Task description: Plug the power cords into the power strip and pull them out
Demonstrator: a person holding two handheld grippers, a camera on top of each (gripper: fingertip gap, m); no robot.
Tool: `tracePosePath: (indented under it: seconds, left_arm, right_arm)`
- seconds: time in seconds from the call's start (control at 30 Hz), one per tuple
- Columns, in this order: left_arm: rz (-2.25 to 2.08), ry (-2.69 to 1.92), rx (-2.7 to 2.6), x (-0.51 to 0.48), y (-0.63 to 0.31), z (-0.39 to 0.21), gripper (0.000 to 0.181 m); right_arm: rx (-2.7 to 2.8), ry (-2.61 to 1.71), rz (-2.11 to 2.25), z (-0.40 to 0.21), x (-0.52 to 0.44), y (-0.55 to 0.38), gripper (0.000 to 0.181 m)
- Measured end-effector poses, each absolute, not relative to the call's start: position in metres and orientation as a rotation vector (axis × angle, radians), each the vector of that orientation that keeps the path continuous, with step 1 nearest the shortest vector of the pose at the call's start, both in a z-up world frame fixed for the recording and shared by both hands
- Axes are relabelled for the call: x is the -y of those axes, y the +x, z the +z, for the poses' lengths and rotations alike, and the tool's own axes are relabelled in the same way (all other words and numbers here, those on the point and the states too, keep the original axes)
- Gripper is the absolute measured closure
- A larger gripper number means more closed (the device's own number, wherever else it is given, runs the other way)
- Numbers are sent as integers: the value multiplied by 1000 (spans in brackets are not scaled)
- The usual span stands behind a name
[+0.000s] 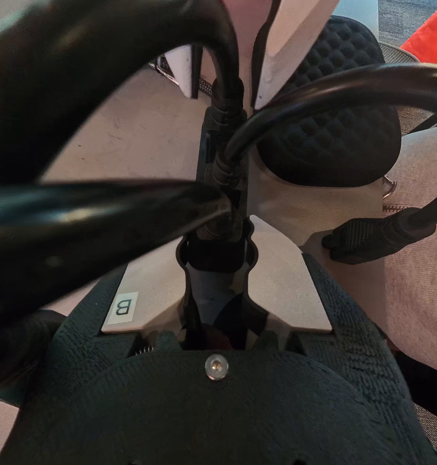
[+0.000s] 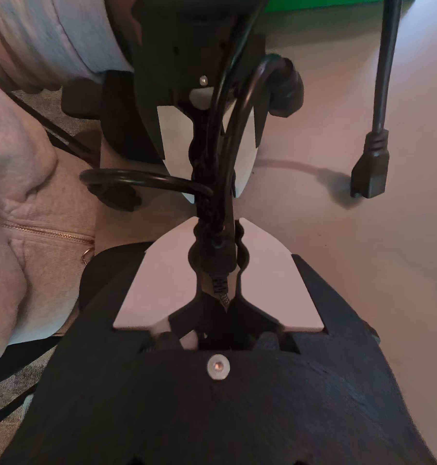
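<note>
While both the left gripper [image 1: 216, 247] and right gripper [image 2: 216, 247] pinch opposite ends of the power strip [image 1: 221, 151], three power cords [image 1: 313, 95] appear plugged; unplugging remains.

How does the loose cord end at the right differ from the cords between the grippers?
The loose end hangs free, its connector down at the table; the three cords sit in the strip. The loose end runs straight down; the three cords arch away sideways. All are black. The left gripper and right gripper are each shut on an end of the strip.
</note>
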State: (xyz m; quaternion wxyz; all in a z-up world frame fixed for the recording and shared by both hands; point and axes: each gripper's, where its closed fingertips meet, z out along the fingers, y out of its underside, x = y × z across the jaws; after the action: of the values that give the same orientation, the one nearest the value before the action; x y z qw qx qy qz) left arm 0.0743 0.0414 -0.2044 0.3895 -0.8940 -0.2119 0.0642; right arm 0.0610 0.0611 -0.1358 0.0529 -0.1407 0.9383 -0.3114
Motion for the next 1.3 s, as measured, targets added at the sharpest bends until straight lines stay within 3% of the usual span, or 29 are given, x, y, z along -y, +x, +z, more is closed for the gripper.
tracePosePath:
  seconds: [0.13, 0.33, 1.3]
  left_arm:
    - [166, -2272, 538, -41, 74, -205, 139]
    - [164, -2271, 539, -42, 74, -205, 139]
    - [168, -2274, 536, -42, 74, -205, 139]
  right_arm:
    - [-2913, -481, -787, -144, -64, 60, 166]
    - [-3057, -523, -539, -147, -73, 58, 165]
    - [-3051, -457, -573, -153, -68, 61, 165]
